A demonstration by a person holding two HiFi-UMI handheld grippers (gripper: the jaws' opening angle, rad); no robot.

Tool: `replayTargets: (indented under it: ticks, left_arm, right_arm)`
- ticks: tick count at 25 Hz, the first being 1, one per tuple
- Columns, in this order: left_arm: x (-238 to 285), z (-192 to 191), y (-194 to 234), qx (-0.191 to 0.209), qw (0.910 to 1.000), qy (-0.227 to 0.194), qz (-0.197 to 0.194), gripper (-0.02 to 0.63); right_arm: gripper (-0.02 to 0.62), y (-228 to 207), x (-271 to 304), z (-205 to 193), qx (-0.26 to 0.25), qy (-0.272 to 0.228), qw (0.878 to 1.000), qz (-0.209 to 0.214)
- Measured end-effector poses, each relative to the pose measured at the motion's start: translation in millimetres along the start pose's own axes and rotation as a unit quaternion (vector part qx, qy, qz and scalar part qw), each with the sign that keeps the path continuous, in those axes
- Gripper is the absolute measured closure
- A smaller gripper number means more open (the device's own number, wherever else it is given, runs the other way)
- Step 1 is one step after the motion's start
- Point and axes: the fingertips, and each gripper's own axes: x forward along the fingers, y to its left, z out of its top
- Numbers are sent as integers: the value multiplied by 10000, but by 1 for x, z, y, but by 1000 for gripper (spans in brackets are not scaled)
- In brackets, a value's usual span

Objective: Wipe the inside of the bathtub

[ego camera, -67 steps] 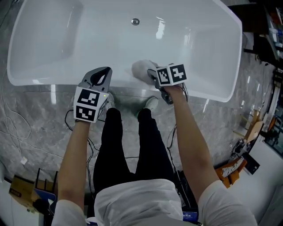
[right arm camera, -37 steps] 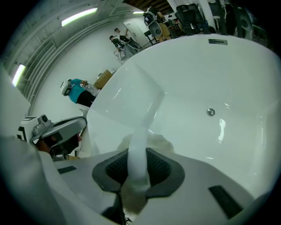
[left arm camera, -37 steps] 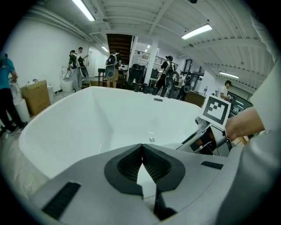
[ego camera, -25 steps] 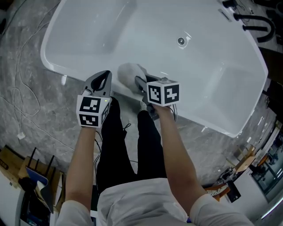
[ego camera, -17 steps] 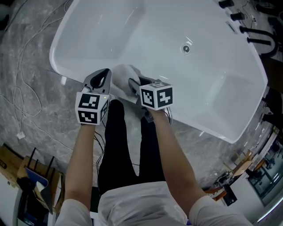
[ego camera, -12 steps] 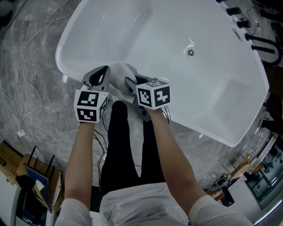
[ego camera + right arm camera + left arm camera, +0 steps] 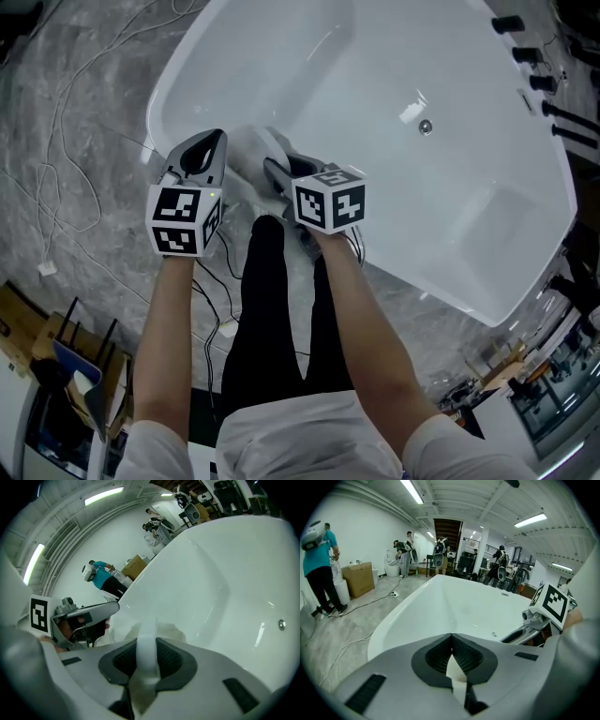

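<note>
The white bathtub (image 7: 394, 56) fills the top of the head view, its drain (image 7: 426, 126) to the right. My right gripper (image 7: 274, 171) is shut on a white cloth (image 7: 255, 148), which rests on the tub's near wall close to the left end. In the right gripper view the cloth (image 7: 147, 639) runs up between the jaws and bunches against the tub (image 7: 225, 564). My left gripper (image 7: 216, 139) hovers over the near rim just left of the cloth. Its jaws meet at the tips, as the left gripper view (image 7: 451, 637) shows, with nothing held.
Cables (image 7: 56, 178) trail over the grey marble floor left of the tub. Black tap fittings (image 7: 534, 56) stand at the tub's far right end. The person's black-trousered legs (image 7: 272, 309) are against the near rim. People (image 7: 318, 569) and a cardboard box (image 7: 358, 576) are farther back.
The right gripper has carried the cloth leftward along the near wall toward the tub's left end, closing in on the left gripper. The head view has swung with it.
</note>
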Motion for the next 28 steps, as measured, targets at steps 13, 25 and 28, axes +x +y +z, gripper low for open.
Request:
replayTargets:
  ticks: [13, 25, 28]
  left_arm:
    - [-4, 9, 37, 4, 9999, -99, 38, 594]
    - [8, 30, 61, 231, 9996, -133, -61, 594]
    - [15, 36, 59, 298, 9994, -130, -127, 594]
  right_arm:
    - [497, 41, 43, 30, -198, -192, 9990, 363]
    - [499, 32, 91, 38, 26, 208, 9985, 512]
    - [499, 22, 96, 36, 173, 401, 9975, 563]
